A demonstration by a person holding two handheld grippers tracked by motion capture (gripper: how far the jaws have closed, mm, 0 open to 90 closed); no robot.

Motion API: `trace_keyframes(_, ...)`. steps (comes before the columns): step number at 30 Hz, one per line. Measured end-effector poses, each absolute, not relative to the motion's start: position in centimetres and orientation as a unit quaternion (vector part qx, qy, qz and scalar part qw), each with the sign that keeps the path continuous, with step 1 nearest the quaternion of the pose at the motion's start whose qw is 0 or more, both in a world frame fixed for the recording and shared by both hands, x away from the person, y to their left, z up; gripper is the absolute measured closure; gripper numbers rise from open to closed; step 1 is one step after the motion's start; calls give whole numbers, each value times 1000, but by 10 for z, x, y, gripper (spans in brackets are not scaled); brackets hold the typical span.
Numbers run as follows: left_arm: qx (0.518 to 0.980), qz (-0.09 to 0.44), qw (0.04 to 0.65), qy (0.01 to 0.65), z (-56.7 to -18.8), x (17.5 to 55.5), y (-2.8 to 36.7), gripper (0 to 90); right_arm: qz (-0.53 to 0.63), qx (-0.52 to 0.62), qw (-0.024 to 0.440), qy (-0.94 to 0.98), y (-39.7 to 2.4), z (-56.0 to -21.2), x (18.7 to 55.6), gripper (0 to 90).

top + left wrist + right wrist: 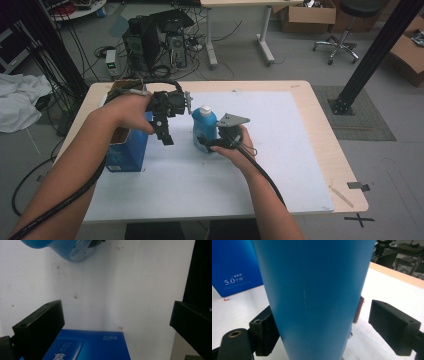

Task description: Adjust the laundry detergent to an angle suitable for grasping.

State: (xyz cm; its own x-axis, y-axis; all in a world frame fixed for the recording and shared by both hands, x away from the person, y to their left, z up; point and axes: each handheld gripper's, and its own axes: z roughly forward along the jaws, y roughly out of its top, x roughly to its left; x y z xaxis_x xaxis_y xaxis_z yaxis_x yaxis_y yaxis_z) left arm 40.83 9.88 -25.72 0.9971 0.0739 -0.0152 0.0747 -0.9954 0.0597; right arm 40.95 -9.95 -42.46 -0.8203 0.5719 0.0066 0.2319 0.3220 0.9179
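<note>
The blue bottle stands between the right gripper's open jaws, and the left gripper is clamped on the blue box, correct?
Not quite. The left gripper holds nothing: the left gripper view shows its jaws wide apart above the blue box. The blue bottle does stand between the right gripper's open jaws.

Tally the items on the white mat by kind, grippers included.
Blue plastic bottle with white cap: 1
Blue cardboard box, open top: 1
Black handheld grippers: 2, the left gripper and the right gripper
Total: 4
</note>
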Motion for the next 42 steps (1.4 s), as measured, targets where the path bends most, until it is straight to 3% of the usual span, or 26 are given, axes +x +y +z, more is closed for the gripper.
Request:
trace_keyframes(14, 999, -8, 31, 36, -259, 409, 99, 1, 531, 257, 166, 790, -96, -424, 413, 161)
trace_keyframes(42, 999, -14, 29, 41, -262, 413, 105, 1, 537, 244, 161, 791, -94, -423, 412, 297)
